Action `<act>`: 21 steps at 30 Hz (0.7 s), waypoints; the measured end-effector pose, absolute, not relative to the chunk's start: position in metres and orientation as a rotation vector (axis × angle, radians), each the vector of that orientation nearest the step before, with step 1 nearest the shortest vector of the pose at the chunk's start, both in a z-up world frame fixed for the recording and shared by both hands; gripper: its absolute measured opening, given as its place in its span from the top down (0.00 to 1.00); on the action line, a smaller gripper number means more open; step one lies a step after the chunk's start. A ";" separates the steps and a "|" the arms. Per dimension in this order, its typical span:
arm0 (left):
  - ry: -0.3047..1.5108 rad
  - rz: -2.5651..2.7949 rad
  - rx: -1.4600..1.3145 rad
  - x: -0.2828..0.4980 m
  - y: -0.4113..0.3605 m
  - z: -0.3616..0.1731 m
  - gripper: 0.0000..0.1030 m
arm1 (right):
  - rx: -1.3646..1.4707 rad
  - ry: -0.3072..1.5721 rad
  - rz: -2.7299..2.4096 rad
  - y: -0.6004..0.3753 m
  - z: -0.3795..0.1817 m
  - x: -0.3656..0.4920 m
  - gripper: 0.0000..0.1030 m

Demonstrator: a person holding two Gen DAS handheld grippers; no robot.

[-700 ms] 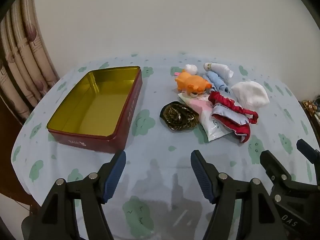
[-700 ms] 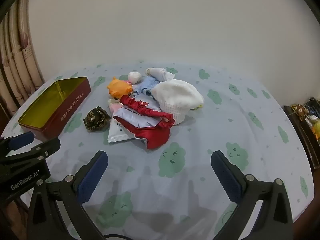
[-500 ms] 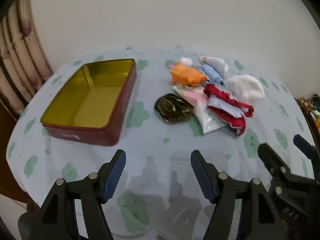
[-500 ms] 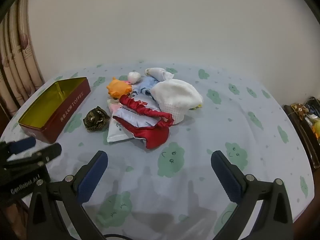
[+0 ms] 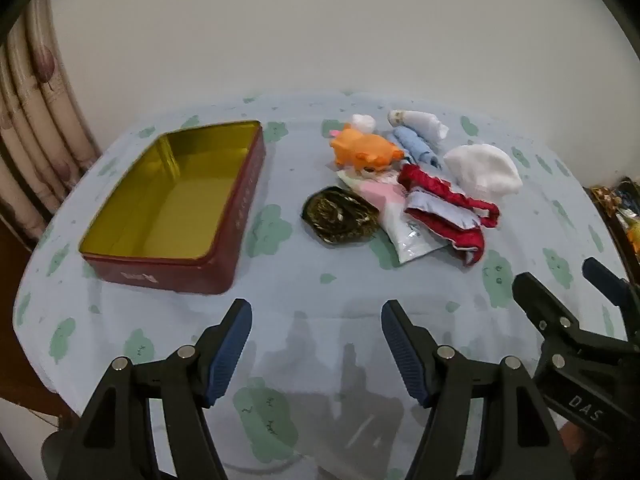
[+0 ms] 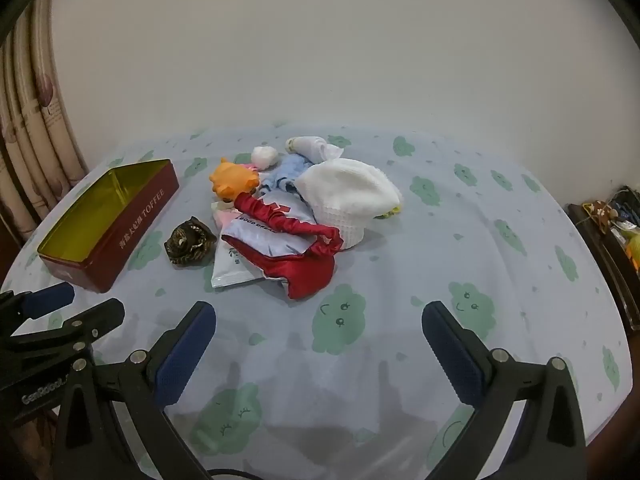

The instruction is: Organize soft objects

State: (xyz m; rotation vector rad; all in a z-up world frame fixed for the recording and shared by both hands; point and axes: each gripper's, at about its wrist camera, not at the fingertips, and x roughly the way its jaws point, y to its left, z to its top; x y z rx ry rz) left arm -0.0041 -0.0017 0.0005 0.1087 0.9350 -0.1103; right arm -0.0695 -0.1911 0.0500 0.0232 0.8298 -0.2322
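Since the earlier frames the left gripper [image 5: 316,344] had swung its view a little, so the tin [image 5: 172,204] and the pile shifted in its frame; the right gripper [image 6: 319,344] view was nearly unchanged; nothing on the counter [image 6: 460,248] had been displaced.

Left jaws stood wide with nothing between them, hanging over bare cloth; right jaws stood wider still, likewise holding nothing.

Open red tin lay at the left of the counter, gold inside, nothing in it; its long axis ran from the near edge away toward the wall.

Soft objects lay heaped well apart from the tin, to its right: orange plush toy [image 6: 234,180] at the far left of the heap; white knitted cloth [image 6: 348,196] at the right; red satin eye mask [image 6: 304,256] nearest the grippers, its ruffled band running diagonally from far left to near right; pale packet [image 5: 404,232] under the mask, long axis pointing toward the near edge; dark gold scrunchie [image 6: 188,242] apart from the heap, between it and the tin; blue cloth [image 5: 416,146], white roll [image 5: 420,124] and small white ball [image 6: 264,156] at the far side.
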 end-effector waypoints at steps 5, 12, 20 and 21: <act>0.929 -0.063 0.112 -0.003 0.002 0.001 0.33 | 0.025 0.833 -0.228 -0.191 0.047 -0.068 0.00; 0.942 -0.042 0.089 0.001 0.009 -0.002 0.33 | 0.029 0.834 -0.230 -0.191 0.046 -0.067 0.00; 0.960 -0.031 0.071 0.003 0.014 -0.007 0.33 | 0.039 0.841 -0.215 -0.190 0.044 -0.065 0.00; 0.962 -0.031 0.069 0.004 0.014 -0.008 0.33 | 0.039 0.840 -0.216 -0.190 0.044 -0.066 0.00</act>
